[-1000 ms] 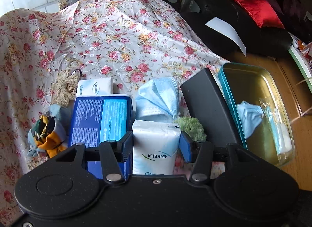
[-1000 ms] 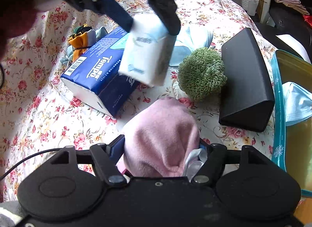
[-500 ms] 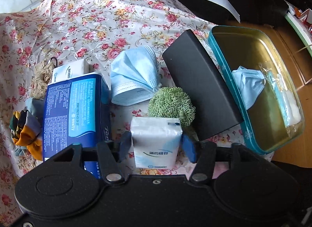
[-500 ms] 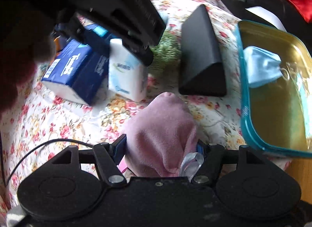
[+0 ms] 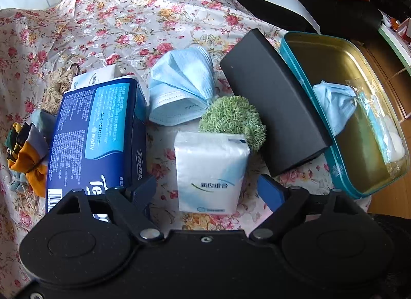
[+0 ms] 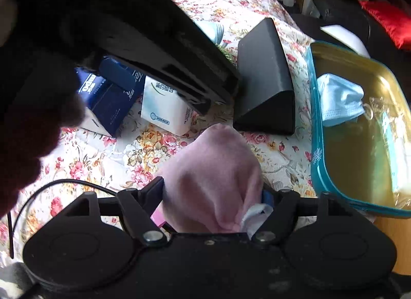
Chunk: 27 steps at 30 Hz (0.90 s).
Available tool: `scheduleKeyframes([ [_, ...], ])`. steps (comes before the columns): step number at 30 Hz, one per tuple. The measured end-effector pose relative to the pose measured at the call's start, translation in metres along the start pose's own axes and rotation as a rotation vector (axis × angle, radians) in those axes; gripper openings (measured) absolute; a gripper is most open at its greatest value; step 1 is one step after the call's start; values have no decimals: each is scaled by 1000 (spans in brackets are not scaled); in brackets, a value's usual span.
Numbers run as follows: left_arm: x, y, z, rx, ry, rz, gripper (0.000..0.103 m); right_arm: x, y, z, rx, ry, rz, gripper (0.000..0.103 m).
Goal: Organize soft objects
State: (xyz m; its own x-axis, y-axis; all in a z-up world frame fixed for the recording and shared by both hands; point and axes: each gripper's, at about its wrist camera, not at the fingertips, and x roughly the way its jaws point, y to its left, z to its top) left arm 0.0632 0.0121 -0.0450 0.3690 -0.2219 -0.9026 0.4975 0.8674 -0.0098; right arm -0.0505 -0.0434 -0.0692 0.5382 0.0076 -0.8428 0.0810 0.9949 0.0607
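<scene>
A white tissue pack (image 5: 210, 170) stands on the flowered tablecloth (image 5: 133, 16), beside a blue tissue pack (image 5: 97, 132). My left gripper (image 5: 206, 186) straddles the white pack; its jaws are opening and both pads are clear of the pack's sides. A pink soft cloth (image 6: 213, 170) sits between the fingers of my right gripper (image 6: 213, 191). Those jaws are opening too, but the pads still touch the cloth, which hangs just above the table. To the right is a gold tin with a teal rim (image 6: 314, 144), holding a blue face mask (image 6: 339, 98) and a clear packet.
A black wedge-shaped box (image 5: 272, 103) lies between the packs and the tin. Behind the white pack are a green fuzzy ball (image 5: 231, 119) and a second blue mask (image 5: 179, 93). An orange and green scrunchie (image 5: 25, 155) lies far left. The table edge drops off behind the tin.
The left gripper came down with the white tissue pack, set it on the cloth and spread its jaws off it. The right gripper, still holding the pink cloth, shifted slightly toward the tin.
</scene>
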Motion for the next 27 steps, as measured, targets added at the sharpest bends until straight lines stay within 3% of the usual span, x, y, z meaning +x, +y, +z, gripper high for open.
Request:
scheduleKeyframes([
  [4,0,-1,2,-5,-37,33,95,-1,-1,0,-3,0,0,82],
  [8,7,1,3,-8,-12,19,92,1,-4,2,14,3,0,84],
  [11,12,0,1,-10,24,-8,87,2,-5,2,11,5,12,82],
  [14,16,-2,-1,-3,49,-13,74,2,-7,3,11,13,34,72],
  [16,17,-1,-2,-7,61,-25,53,2,-9,5,24,17,51,68],
  [17,17,-1,-2,-11,68,-25,50,2,-11,5,33,20,62,68],
  [27,-26,7,0,-38,-4,-30,50,-21,-8,4,11,-82,171,66],
])
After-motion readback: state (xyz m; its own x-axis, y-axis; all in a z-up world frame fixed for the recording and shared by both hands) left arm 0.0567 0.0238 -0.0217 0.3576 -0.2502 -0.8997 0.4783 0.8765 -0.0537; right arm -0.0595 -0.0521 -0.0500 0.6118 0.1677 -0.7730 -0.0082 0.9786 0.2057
